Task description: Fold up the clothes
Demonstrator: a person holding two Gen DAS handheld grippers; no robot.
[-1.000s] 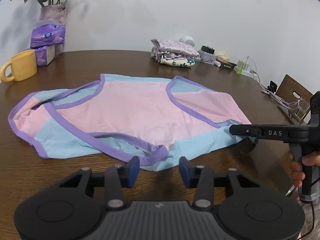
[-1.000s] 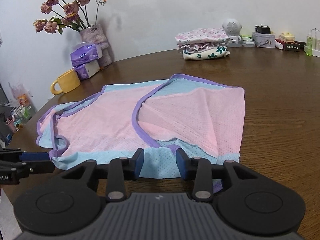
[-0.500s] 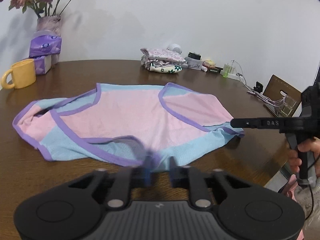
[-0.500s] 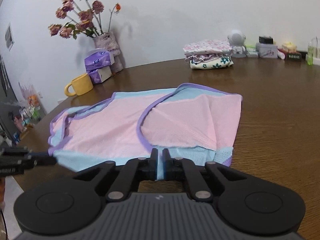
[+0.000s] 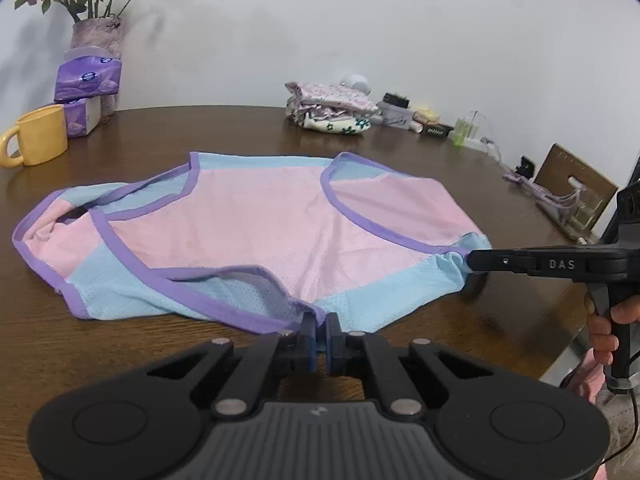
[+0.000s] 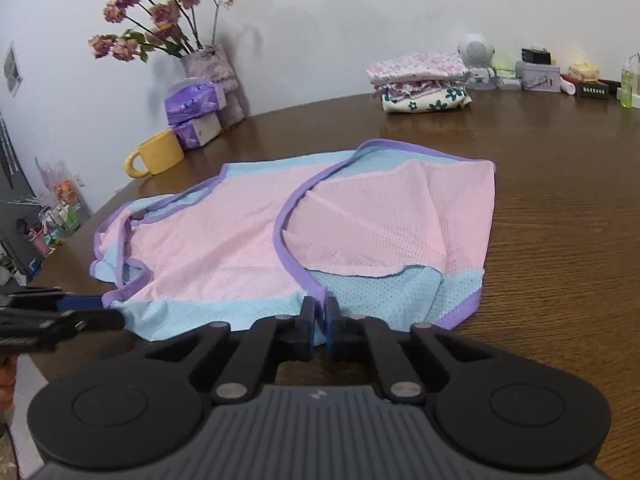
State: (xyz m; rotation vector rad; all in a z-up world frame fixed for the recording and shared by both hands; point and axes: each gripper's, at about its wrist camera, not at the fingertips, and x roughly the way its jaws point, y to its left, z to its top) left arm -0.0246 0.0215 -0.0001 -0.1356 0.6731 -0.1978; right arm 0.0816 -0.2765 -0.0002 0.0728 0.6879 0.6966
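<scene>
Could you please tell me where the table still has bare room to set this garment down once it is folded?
Bare wood lies right of the garment, and between it and the folded stack. The yellow mug, tissue packs and back-wall clutter crowd the far edge.

A home room is showing here. A wooden table [image 6: 560, 208] is carrying a flower vase [image 6: 210, 68], tissue packs [image 6: 192, 100], a yellow mug [image 6: 160, 156] and folded laundry [image 6: 420, 82].
</scene>
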